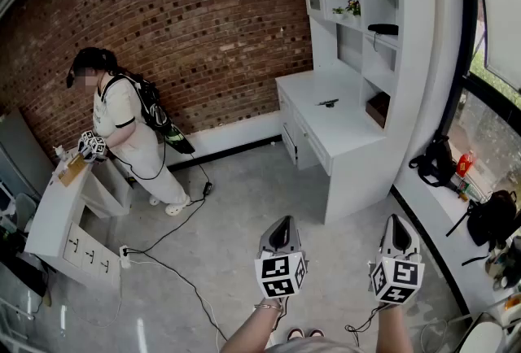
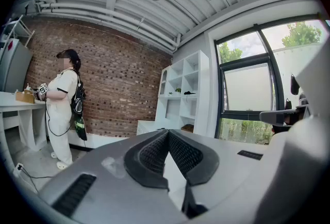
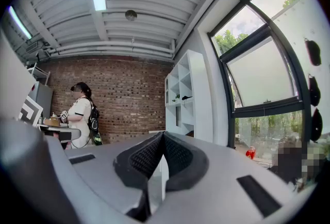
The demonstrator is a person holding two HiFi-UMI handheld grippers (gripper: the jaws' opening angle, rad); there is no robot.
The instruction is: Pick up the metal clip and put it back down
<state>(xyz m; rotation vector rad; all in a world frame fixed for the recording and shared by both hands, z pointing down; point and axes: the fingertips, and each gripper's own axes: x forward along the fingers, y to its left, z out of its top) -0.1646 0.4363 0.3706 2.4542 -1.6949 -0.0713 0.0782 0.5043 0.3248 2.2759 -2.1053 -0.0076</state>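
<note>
A small dark object (image 1: 328, 102), which looks like the metal clip, lies on the white desk (image 1: 342, 132) against the right wall, far from both grippers. My left gripper (image 1: 283, 221) and right gripper (image 1: 396, 218) hang side by side over the grey floor at the bottom of the head view, pointing toward the desk. The left gripper (image 2: 168, 132) has its ribbed pads meeting at the tips with nothing between them. The right gripper (image 3: 163, 134) is also shut and empty. The clip is too small to make out in either gripper view.
A person in white (image 1: 130, 132) stands at another white desk (image 1: 61, 213) on the left, holding grippers. Cables (image 1: 167, 266) trail across the floor. A white shelf unit (image 1: 358, 10) rises above the desk, which bears a brown box (image 1: 377, 109). Bags (image 1: 440, 160) lie by the window.
</note>
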